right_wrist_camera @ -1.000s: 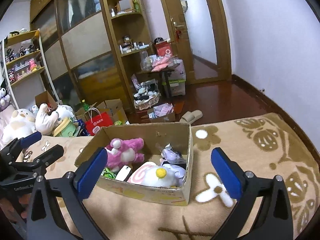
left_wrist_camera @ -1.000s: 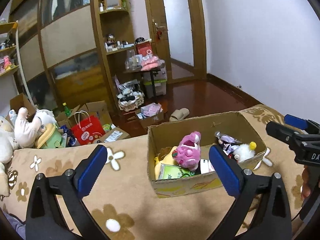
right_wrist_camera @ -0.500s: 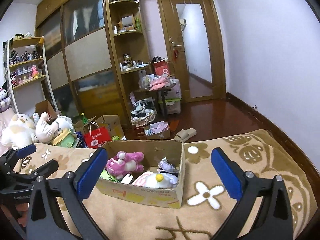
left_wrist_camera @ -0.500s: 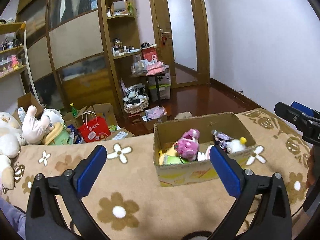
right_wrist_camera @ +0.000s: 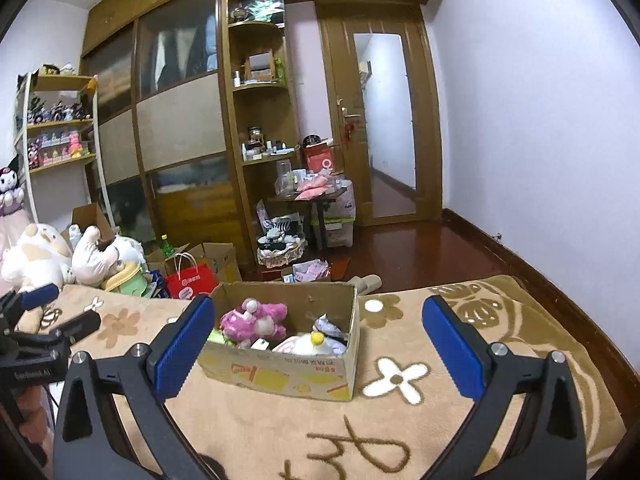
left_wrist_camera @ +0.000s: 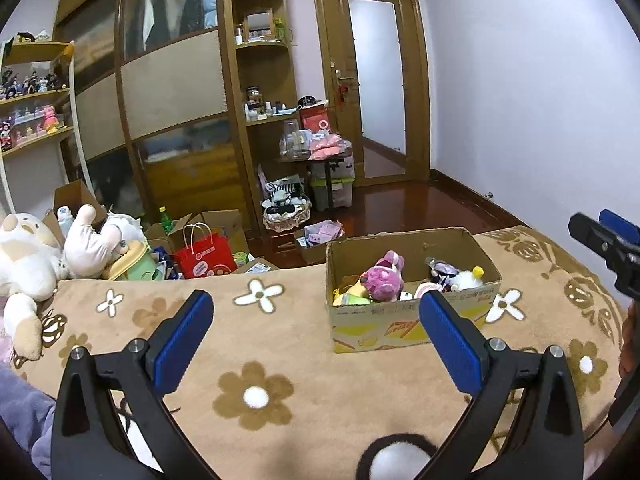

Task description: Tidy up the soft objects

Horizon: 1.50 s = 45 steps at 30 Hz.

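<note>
A tan flowered blanket point(left_wrist_camera: 304, 344) covers the bed and carries everything in the foreground. Behind it stand a tall wooden wardrobe point(right_wrist_camera: 176, 136) with shelves, a wooden door point(right_wrist_camera: 388, 120), and dark red floor strewn with open boxes and a red paper bag point(left_wrist_camera: 205, 258). At the bed's far left edge lies a heap of large plush toys point(left_wrist_camera: 36, 252).

A cardboard box point(left_wrist_camera: 408, 322) sits open on the blanket, its long axis running left to right in the left wrist view and its open top facing up. Inside it lie a pink plush toy point(left_wrist_camera: 386, 278), a white plush with a yellow ball point(left_wrist_camera: 466, 278) and other small items packed close together. Nothing lies on the blanket between either tool and the box.

The left tool point(left_wrist_camera: 316, 342) is spread wide and holds nothing; the box appears just beyond its right finger. The right tool point(right_wrist_camera: 316, 344) is likewise spread wide and empty, with the box showing past its left finger.

The left wrist view alone shows the right tool from the side at its right edge; the right wrist view alone shows the left tool at its left edge, and a pair of slippers point(right_wrist_camera: 366, 282) on the floor behind the box.
</note>
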Motion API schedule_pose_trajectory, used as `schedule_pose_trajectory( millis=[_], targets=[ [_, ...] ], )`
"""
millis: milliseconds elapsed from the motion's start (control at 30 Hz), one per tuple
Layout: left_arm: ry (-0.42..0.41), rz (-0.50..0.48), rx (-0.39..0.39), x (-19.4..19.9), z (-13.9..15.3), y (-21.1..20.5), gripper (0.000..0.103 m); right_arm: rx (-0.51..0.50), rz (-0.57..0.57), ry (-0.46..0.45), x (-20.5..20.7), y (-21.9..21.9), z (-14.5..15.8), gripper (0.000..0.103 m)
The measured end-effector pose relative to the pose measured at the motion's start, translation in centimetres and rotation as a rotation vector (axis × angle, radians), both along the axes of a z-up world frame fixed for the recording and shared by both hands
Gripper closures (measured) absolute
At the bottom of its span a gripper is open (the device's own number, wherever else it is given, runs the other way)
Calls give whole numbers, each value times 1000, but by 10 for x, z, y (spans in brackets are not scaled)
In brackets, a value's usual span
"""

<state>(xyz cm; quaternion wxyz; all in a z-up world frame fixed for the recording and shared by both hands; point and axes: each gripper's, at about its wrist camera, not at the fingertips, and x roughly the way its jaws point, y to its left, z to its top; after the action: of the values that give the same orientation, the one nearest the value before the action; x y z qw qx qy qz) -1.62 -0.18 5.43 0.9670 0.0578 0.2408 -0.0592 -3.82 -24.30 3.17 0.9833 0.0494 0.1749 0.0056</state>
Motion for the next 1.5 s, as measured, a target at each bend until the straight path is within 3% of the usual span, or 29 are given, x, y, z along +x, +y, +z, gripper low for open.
schedule_pose_trajectory(
  millis=[333, 1000, 1500],
  targets=[
    [0, 18, -28, -24, 0, 16, 1, -40, 10, -17, -21, 11, -2, 0],
    [38, 19, 28, -11, -24, 5, 1, -29, -30, 43, -10, -5, -27, 0],
    [65, 27, 23, -5, -28, 4, 1, -15, -34, 58, -7, -1, -35, 0]
  ],
)
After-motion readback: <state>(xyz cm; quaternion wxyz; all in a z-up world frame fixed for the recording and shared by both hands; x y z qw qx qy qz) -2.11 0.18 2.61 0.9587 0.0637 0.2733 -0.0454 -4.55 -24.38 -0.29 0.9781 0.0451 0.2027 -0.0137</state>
